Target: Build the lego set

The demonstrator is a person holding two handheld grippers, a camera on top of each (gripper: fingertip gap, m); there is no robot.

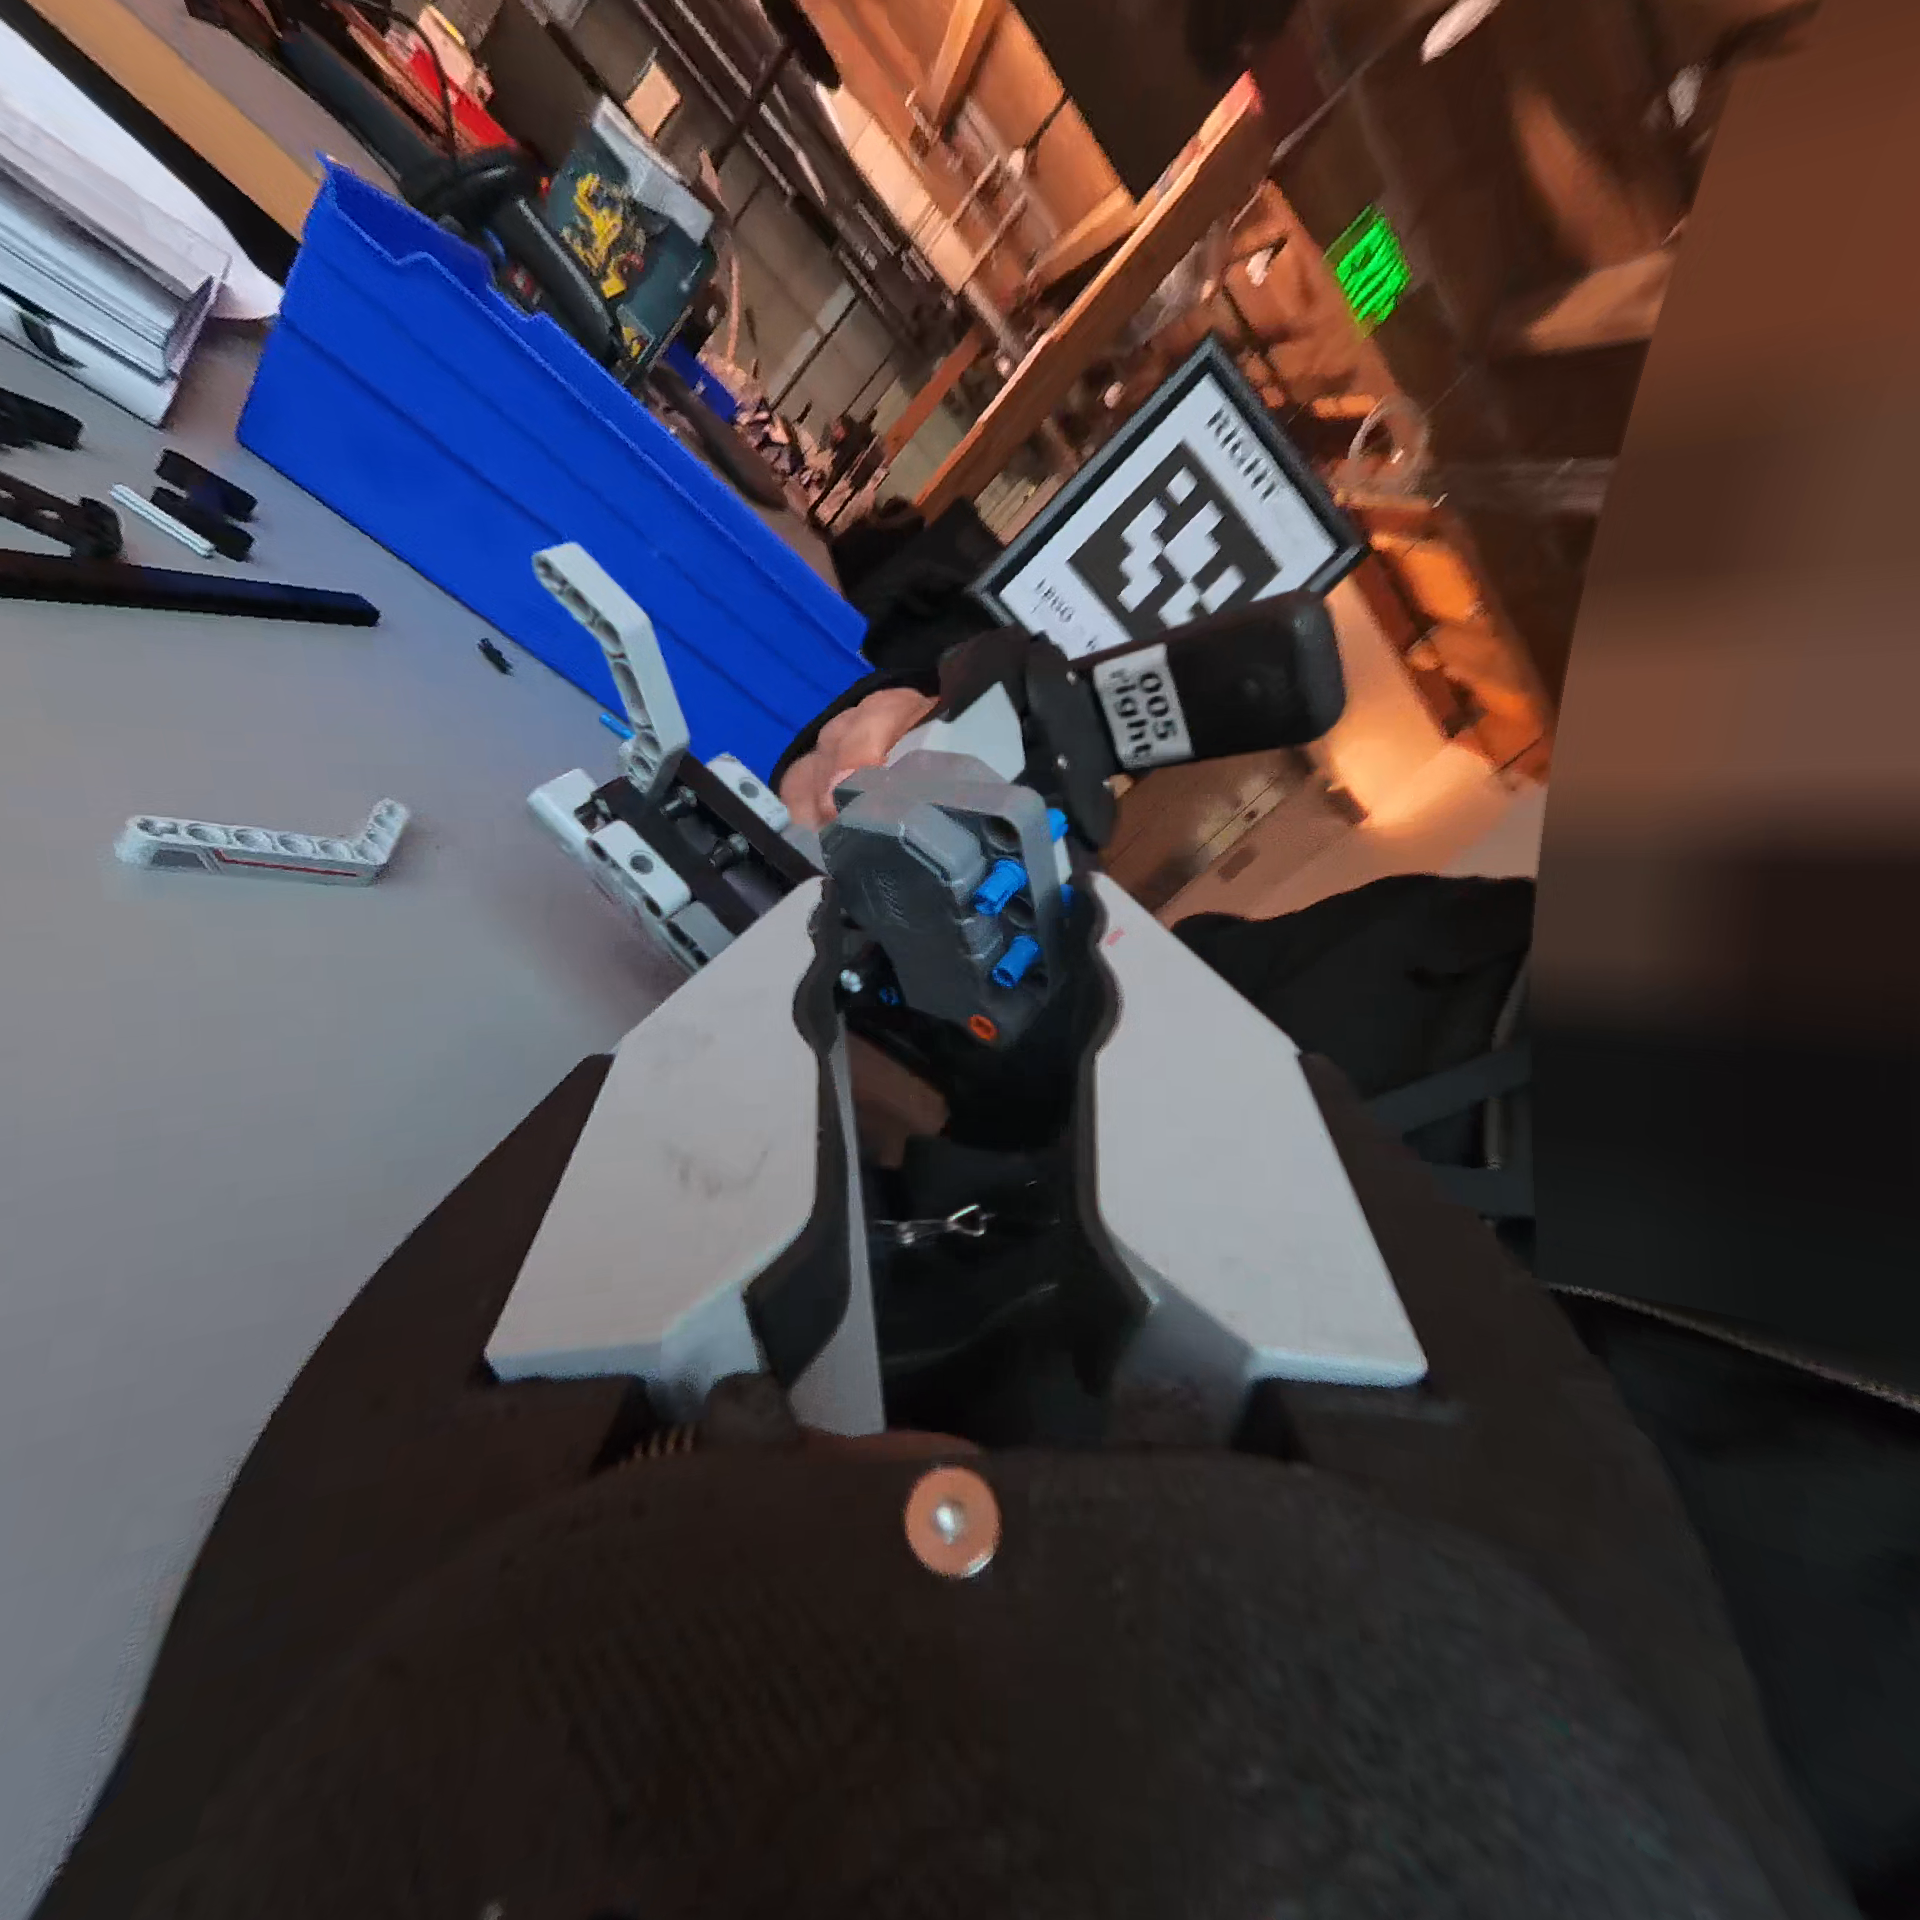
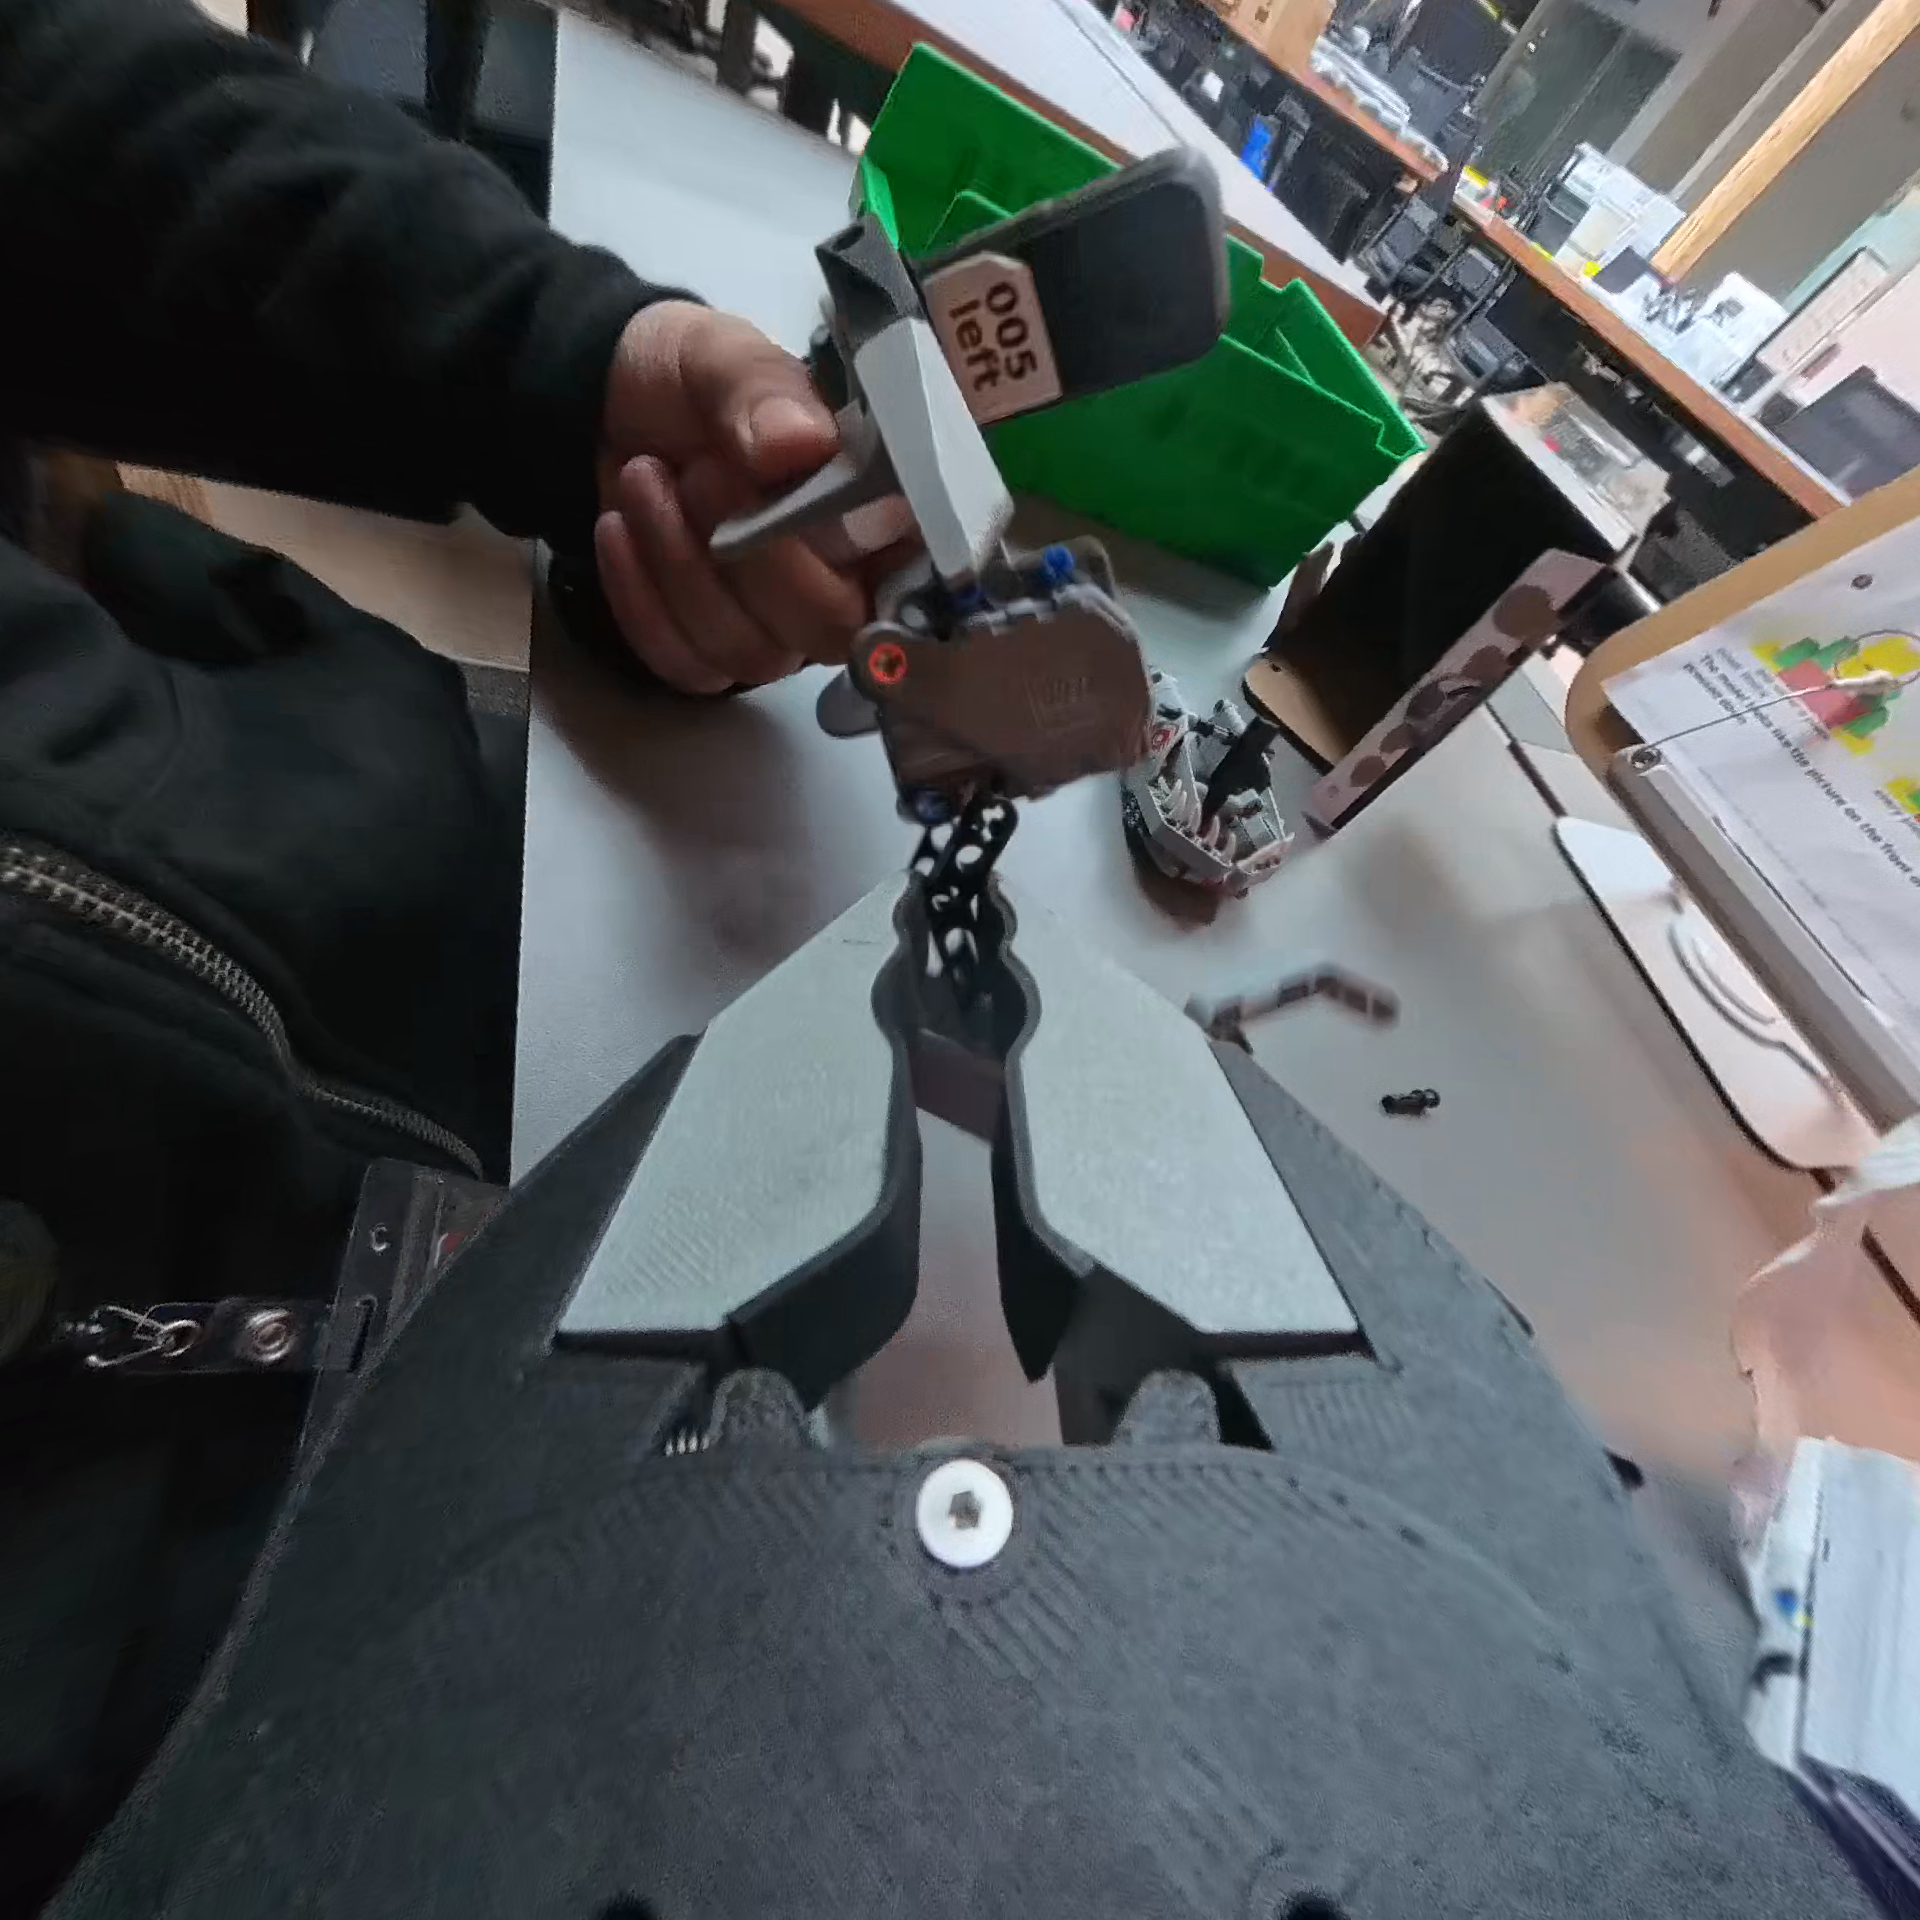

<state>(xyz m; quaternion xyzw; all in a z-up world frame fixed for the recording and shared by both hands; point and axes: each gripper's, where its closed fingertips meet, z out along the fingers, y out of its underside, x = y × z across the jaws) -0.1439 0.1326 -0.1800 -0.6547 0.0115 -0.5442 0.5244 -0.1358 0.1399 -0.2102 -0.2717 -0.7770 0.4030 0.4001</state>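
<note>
motor block (image 1: 940, 894) in left claw (image 1: 951, 940) | black beam (image 2: 961, 894) in right claw (image 2: 961, 935)

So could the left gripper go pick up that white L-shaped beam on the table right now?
Probably not yet. The left gripper is shut on the grey motor block, so it has no free grip. The white L-shaped beam itself lies alone on open table, with nothing blocking the way.
</note>
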